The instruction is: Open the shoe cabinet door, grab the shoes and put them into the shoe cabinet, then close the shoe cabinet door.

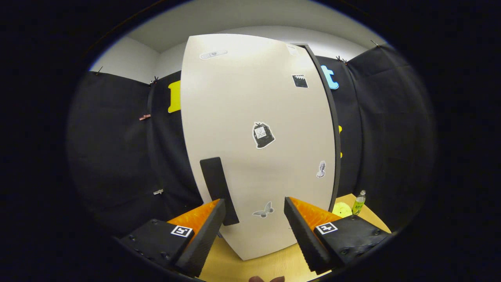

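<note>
Your fingers (254, 231) stand wide apart with nothing between them, aimed at the tall white shoe cabinet door (254, 129), which rises just ahead of them and well above. The door is dotted with small stickers, and its flat black upright handle (218, 190) sits just beyond the tip of the left finger — near it, though you can't tell from here whether the two touch.

The door looks shut: its face is square to you and a dark edge strip (332, 129) runs down its right side with no gap showing. That fits two stages equally well — a cabinet yet to be opened, or one closed again with the shoes inside. No shoes lie ahead of the fingers, and the door hides the inside, so what remains can't be settled from here.

The cabinet stands on the pale wooden counter (270, 266). Beyond the right finger, past the door's edge, are a small clear bottle with a green label (358, 203) and a round yellow object (341, 209) beside it.
</note>
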Motion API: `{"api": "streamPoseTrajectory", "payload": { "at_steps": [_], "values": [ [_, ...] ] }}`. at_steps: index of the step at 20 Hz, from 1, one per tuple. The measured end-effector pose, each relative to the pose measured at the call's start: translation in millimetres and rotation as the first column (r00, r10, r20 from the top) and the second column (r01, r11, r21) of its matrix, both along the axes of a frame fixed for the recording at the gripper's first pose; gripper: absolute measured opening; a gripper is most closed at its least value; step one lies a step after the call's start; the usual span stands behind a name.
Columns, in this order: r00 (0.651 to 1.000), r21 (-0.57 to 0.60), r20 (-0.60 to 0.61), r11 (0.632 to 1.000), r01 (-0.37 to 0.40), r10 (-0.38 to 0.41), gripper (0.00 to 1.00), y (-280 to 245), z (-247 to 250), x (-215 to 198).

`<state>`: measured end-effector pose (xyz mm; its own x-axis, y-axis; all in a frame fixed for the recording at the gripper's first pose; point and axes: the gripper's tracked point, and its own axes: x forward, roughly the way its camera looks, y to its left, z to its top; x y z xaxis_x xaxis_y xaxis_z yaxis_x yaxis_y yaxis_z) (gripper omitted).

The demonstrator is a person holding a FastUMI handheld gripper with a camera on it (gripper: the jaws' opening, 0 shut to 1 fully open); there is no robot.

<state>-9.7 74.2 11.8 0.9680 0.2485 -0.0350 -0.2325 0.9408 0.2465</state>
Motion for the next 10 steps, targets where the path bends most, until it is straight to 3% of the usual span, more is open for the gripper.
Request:
{"api": "streamPoseTrajectory", "payload": {
  "at_steps": [10],
  "values": [
    [0.997, -0.067, 0.012, 0.994, 0.082, -0.082, 0.98, -34.7, -3.4, 21.3]
  ]
}}
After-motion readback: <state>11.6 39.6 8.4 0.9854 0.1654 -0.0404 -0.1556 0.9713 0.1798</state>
